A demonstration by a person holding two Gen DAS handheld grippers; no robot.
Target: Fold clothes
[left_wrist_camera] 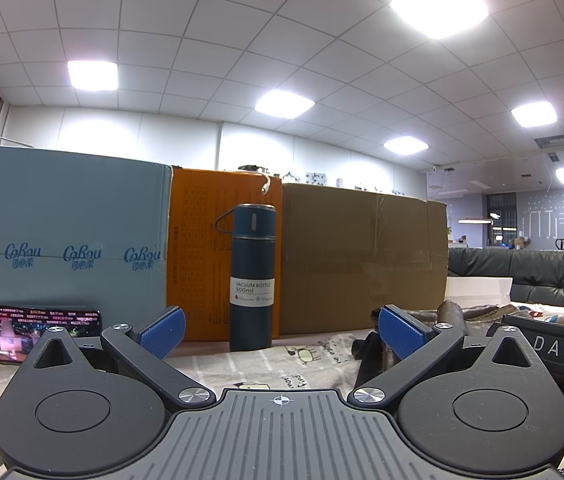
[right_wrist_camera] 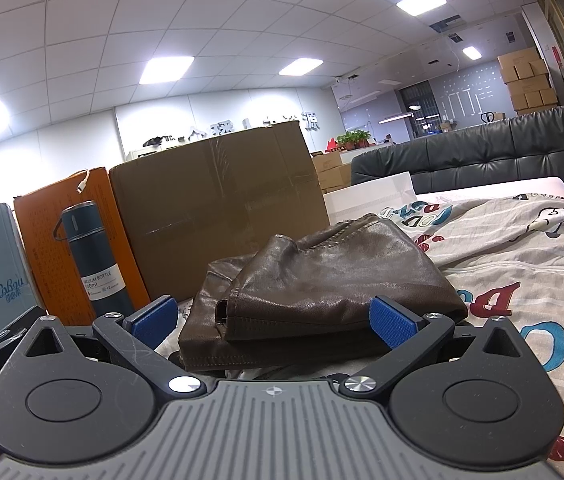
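Both grippers sat low over the bed, nearest to view. On the right gripper (right_wrist_camera: 272, 314) the blue pads (right_wrist_camera: 395, 325) stood wide apart with nothing between them, and it pointed straight at the brown leather garment (right_wrist_camera: 321, 288). That garment lay in a compact, layered bundle on the printed bedsheet (right_wrist_camera: 521, 280), one hemmed opening facing the gripper. Judged from this, most of the folding appeared done; at most a final tuck or squaring of the edges seemed left.

On the left gripper (left_wrist_camera: 280, 334) the pads were likewise spread and empty. It faced the dark blue vacuum bottle (left_wrist_camera: 252, 276), with only an edge of the garment visible to its right.

Along the far side stood a pale blue carton (left_wrist_camera: 62, 236), an orange box (left_wrist_camera: 202, 256) and a large brown cardboard box (right_wrist_camera: 218, 208). A lit phone (left_wrist_camera: 46, 330) leaned against the blue carton. The upright bottle stood close to the bundle and could be knocked over during any leftward sweep.
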